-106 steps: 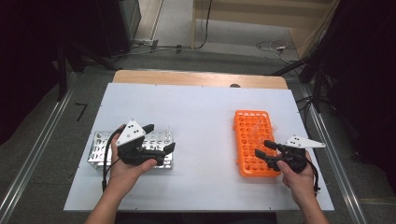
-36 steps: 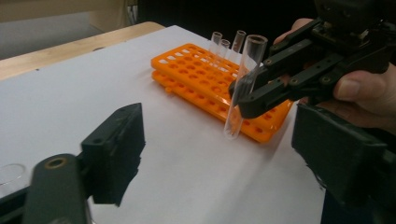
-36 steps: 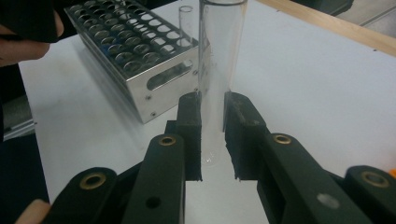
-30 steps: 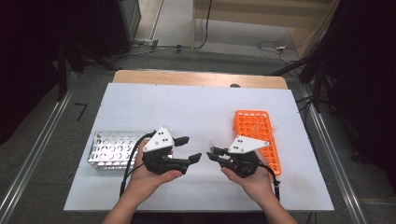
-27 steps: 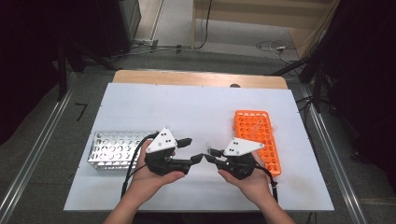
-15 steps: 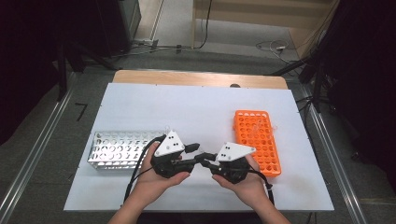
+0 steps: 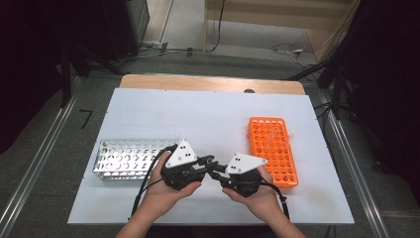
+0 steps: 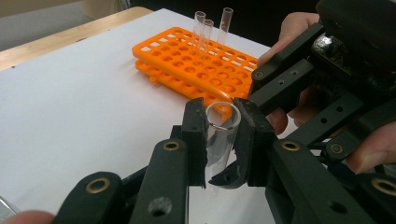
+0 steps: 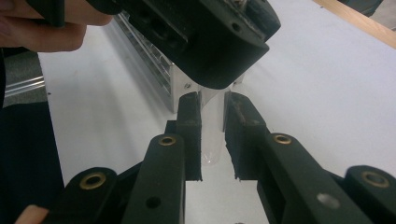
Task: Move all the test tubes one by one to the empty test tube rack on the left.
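While both my hand-held grippers, left (image 7: 207, 161) and right (image 7: 216, 171), clench one tube (image 8: 219, 135) mid-surface between the racks, any careless twist could probably snap the glass.

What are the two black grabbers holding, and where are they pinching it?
A clear glass test tube. The left gripper has just closed its fingers on the tube near the open rim; the right gripper pinches it near the rounded bottom.

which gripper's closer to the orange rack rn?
Right. The right gripper sits just beside the orange rack, its hand by the rack's near corner. The left gripper is farther off, beside the metal rack.
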Available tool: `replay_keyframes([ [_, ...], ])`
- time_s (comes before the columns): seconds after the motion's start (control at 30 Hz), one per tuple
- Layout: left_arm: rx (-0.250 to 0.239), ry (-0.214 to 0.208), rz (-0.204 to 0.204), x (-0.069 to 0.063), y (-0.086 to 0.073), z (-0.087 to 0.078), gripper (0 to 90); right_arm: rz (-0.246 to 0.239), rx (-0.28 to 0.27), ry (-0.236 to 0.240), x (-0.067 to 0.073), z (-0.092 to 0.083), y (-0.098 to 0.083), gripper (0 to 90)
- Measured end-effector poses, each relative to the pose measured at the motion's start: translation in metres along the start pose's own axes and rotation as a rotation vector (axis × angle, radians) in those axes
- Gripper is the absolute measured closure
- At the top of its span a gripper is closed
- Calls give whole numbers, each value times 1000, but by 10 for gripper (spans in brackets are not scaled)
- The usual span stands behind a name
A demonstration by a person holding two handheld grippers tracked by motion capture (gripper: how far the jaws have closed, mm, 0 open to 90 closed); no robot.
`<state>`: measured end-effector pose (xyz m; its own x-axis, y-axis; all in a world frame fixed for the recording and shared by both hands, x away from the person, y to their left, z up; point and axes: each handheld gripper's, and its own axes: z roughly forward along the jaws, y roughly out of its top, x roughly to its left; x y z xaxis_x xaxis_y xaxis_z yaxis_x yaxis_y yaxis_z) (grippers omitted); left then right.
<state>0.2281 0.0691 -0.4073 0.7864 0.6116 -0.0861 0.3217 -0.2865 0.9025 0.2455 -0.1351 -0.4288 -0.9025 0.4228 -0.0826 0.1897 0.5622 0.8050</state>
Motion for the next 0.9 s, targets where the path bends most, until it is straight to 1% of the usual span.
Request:
replay_keyframes([
  [0.1, -4, 1, -5, 0, 1, 0, 752, 12, -7, 7, -1, 0, 0, 739],
  [0.23, -8, -7, -11, 1, 2, -1, 754, 16, -18, 19, -2, -1, 0, 722],
  [0.37, -17, 7, -6, 5, 6, -4, 754, 19, -38, 58, -6, -2, 0, 566],
  [0.47, -19, 23, -3, 11, 10, -7, 755, 12, -46, 78, -12, -2, 2, 457],
  [0.5, -21, 27, -7, 13, 10, -8, 755, 16, -56, 92, -16, -2, 3, 433],
  [0.53, -23, 30, -7, 15, 11, -9, 755, 34, -61, 97, -20, -3, 4, 402],
  [0.6, -24, 38, -7, 19, 12, -9, 755, 44, -72, 97, -28, -4, 7, 362],
  [0.67, -22, 43, -9, 23, 13, -8, 755, 43, -67, 85, -35, -6, 10, 314],
  [0.73, -24, 46, -6, 27, 14, -6, 755, 44, -70, 86, -41, -9, 13, 270],
  [0.83, -29, 49, 7, 32, 17, -5, 756, 48, -83, 88, -47, -10, 14, 227],
  [0.9, -31, 56, 11, 34, 18, -6, 756, 62, -94, 85, -50, -10, 12, 197],
])
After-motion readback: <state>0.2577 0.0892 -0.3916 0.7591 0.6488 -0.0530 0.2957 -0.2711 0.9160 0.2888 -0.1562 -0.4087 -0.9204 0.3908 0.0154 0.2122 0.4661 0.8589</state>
